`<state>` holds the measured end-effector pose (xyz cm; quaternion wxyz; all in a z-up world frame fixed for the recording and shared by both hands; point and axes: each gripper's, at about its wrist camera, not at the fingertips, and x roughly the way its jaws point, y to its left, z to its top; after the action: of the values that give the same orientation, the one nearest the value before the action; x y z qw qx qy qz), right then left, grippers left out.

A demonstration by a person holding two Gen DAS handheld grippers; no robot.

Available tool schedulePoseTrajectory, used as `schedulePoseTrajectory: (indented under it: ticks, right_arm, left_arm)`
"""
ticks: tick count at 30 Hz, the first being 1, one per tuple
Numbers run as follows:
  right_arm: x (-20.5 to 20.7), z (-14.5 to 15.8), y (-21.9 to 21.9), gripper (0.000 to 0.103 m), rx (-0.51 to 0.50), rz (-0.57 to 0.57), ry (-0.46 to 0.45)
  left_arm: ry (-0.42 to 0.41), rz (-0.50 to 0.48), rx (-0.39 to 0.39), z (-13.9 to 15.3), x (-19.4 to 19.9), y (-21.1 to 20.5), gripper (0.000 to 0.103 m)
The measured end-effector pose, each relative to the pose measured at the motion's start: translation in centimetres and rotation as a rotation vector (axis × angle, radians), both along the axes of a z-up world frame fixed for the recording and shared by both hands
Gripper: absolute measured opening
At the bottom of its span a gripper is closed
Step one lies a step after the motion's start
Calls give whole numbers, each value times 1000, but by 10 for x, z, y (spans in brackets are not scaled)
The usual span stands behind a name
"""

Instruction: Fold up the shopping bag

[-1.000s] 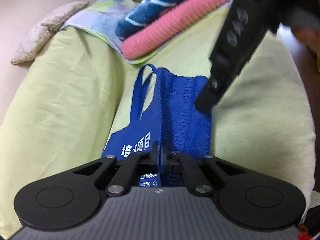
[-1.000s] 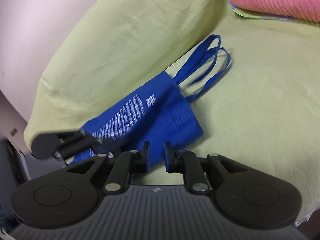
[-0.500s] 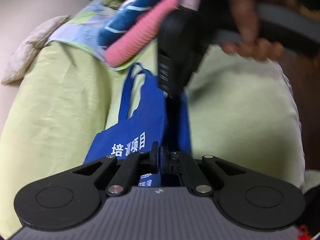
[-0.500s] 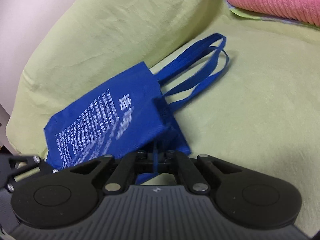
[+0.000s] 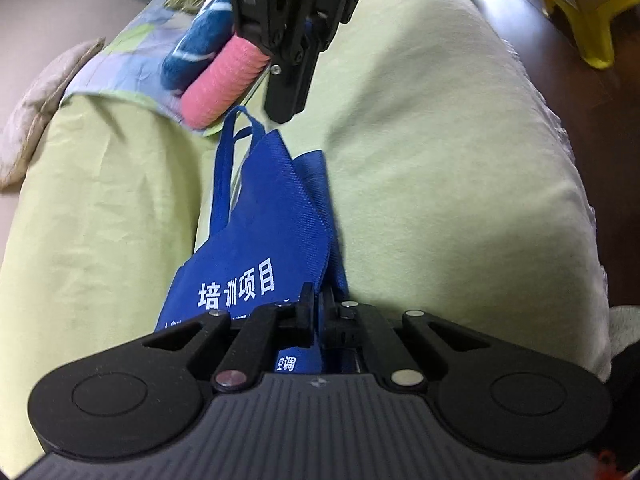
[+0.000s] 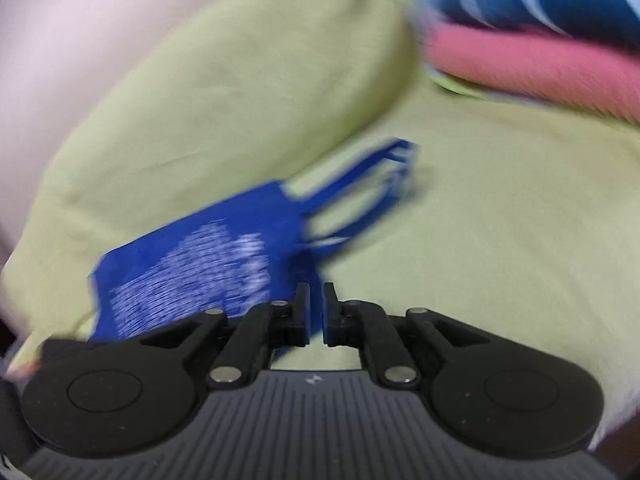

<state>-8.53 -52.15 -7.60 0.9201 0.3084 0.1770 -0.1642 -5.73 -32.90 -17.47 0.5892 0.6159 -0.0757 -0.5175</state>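
Note:
A blue shopping bag (image 5: pixel 272 240) with white print lies on a pale green sheet (image 5: pixel 440 160), folded lengthwise with one fold standing up. Its handles (image 5: pixel 224 168) point toward the far end. My left gripper (image 5: pixel 318 312) is shut on the bag's near edge. The right gripper (image 5: pixel 286 108) hangs just above the bag's far corner in the left wrist view. In the blurred right wrist view the right gripper (image 6: pixel 317 308) has a narrow gap and its jaws are opening. Blue bag fabric (image 6: pixel 208 256) shows through the gap, and the pads do not seem to press on it.
A rolled pink towel (image 5: pixel 224 84) and a blue towel (image 5: pixel 200 44) rest on a patterned cloth beyond the handles. A beige cushion (image 5: pixel 36 108) lies at the far left. A yellow stool (image 5: pixel 592 28) stands on the dark floor to the right.
The right gripper pinched the bag's side edge half a second ago, then let go and moved up toward the handle end. The bag's fold now stands higher.

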Motion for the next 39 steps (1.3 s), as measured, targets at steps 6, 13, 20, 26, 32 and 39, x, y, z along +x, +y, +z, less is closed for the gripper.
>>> schedulePoseTrajectory:
  ticks: [6, 13, 20, 26, 32, 39]
  right_arm:
    - [34, 5, 19, 6, -74, 96, 50]
    - [50, -9, 6, 0, -66, 20, 191]
    - [54, -15, 10, 0, -143, 51, 236]
    - [58, -14, 8, 0, -140, 58, 243]
    - [63, -9, 8, 0, -153, 68, 280]
    - [75, 0, 16, 3, -199, 71, 346]
  left_arm:
    - [-51, -3, 14, -2, -5, -3, 0]
    - [-127, -29, 17, -11, -9, -5, 0]
    - [37, 90, -63, 21, -9, 17, 19]
    - [334, 361, -242, 80, 28, 45, 17]
    - [522, 561, -177, 68, 70, 36, 11]
    - [423, 520, -93, 44, 52, 36, 0]
